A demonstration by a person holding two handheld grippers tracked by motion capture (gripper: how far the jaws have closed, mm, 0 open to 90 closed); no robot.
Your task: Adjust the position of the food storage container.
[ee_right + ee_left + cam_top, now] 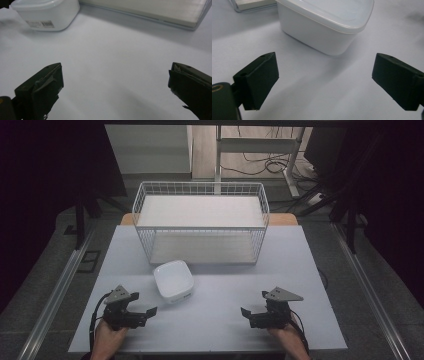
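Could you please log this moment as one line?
left gripper: open, near lidded white plastic container | right gripper: open, holding nothing | white wire shelf rack: behind container, on pale table

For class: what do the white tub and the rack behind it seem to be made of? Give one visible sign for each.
Tub: probably plastic, smooth and slightly glossy; its lid looks translucent, its corners are moulded round, and a barcode label sits on its side. Rack: white coated wire, seen in its thin grid mesh walls; its pale shelves look matt, material unclear.

White wire rack (200, 222) (two shelves) at the grey table's (215, 330) far end
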